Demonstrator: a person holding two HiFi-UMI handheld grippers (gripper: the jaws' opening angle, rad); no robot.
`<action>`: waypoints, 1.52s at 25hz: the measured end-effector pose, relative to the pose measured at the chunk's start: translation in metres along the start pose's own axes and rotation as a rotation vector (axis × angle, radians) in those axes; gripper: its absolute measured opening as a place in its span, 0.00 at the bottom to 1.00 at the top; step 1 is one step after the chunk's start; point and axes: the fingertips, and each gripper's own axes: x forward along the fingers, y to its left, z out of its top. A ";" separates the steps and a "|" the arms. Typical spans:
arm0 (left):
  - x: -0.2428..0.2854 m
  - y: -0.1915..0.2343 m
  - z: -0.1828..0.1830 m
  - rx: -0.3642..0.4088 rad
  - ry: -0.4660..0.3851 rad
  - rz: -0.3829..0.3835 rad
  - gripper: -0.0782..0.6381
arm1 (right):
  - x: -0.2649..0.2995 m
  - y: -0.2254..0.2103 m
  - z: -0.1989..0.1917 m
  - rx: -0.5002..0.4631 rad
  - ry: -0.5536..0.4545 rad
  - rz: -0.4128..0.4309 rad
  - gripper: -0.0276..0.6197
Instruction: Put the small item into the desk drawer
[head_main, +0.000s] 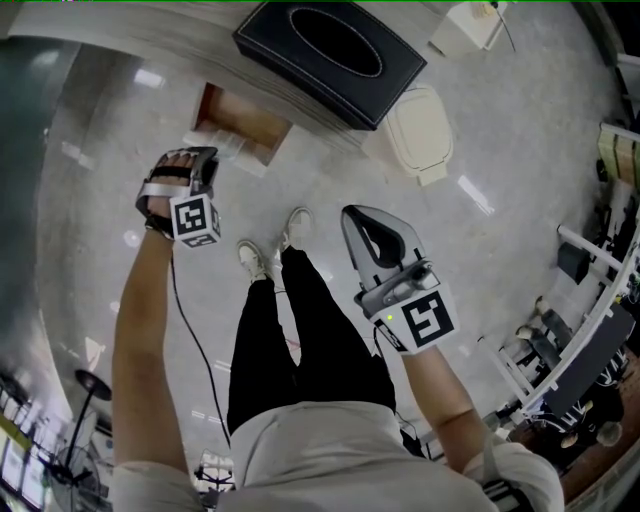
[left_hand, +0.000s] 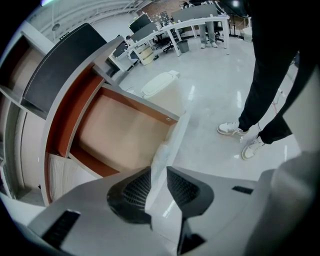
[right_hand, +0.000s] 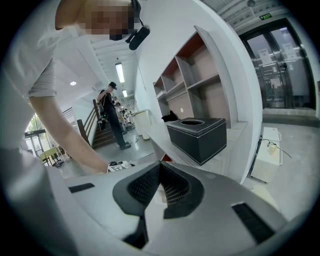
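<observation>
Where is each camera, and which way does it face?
Head view: on the head, facing down at the open drawer; arms, legs show.
Left gripper view: on the left gripper, facing into the drawer; legs show.
Right gripper view: on the right gripper, facing the tissue box; arm shows.
Head and left views share the drawer.

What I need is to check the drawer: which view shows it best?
The left gripper view: it looks straight into the open drawer, tan floor showing. The head view catches only part, beyond the left gripper; the right gripper view, none.
</observation>
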 end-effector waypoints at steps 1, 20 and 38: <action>-0.001 0.000 0.000 -0.002 0.003 -0.002 0.25 | 0.000 0.000 0.001 0.001 -0.002 0.001 0.08; -0.170 0.046 0.000 -0.602 -0.159 0.358 0.38 | -0.042 0.067 0.079 -0.080 -0.141 0.021 0.08; -0.514 0.062 -0.031 -1.179 -0.815 0.857 0.15 | -0.079 0.245 0.146 -0.239 -0.233 0.172 0.08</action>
